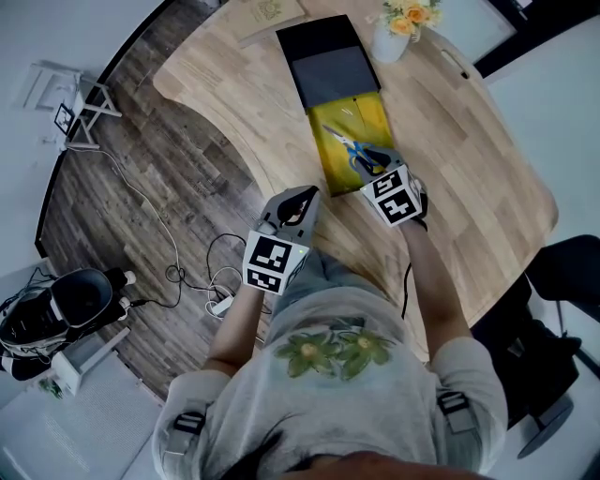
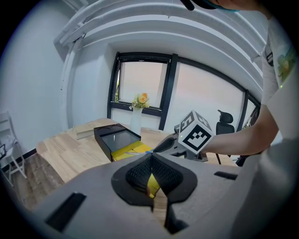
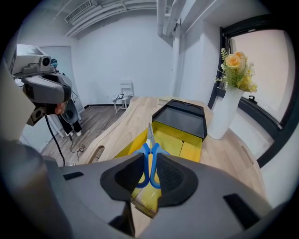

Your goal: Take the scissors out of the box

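Note:
Blue-handled scissors (image 1: 359, 150) lie in the yellow tray (image 1: 349, 111), which is drawn out of a black box (image 1: 328, 56) on the wooden table. My right gripper (image 1: 382, 169) is at the tray's near end. In the right gripper view the blue handle loops (image 3: 150, 140) sit between its narrow-set pads, so the right gripper (image 3: 149, 170) looks shut on them, blades pointing away over the tray (image 3: 184, 144). My left gripper (image 1: 305, 194) hovers at the table's near edge, left of the tray. In its own view the left gripper (image 2: 150, 163) is shut and empty.
A white vase of flowers (image 1: 392, 37) stands just right of the black box. A thin book (image 1: 267, 14) lies at the far end. The table's curved edge (image 1: 234, 150) runs left of the box. Cables (image 1: 202, 277) lie on the floor, and a chair (image 1: 562, 281) stands at the right.

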{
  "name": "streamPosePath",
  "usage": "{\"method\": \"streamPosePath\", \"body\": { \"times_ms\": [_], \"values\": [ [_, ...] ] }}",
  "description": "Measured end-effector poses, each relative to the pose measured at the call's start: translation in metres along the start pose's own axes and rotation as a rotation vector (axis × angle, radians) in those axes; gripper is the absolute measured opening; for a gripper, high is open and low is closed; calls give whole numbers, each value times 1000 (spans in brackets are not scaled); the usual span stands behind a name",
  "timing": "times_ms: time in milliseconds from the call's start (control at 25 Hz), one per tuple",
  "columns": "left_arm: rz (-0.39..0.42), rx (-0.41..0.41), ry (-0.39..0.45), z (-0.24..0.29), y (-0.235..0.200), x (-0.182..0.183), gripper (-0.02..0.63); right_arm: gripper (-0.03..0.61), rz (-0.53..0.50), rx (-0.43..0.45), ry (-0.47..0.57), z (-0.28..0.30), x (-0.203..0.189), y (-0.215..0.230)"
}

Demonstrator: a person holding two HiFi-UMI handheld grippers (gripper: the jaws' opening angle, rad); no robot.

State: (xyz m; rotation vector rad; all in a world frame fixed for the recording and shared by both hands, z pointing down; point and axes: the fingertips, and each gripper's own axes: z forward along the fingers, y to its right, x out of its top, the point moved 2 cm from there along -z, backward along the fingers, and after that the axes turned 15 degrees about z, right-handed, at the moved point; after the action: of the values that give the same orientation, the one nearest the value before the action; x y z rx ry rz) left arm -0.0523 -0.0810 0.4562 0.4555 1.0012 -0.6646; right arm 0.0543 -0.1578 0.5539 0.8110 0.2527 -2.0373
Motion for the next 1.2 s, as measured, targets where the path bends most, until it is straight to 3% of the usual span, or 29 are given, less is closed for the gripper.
{"method": "streamPosePath", "body": {
  "times_ms": [1200],
  "values": [
    [32, -2, 19, -13, 19, 16, 6, 84, -11, 23, 159, -71, 28, -23]
  ]
}}
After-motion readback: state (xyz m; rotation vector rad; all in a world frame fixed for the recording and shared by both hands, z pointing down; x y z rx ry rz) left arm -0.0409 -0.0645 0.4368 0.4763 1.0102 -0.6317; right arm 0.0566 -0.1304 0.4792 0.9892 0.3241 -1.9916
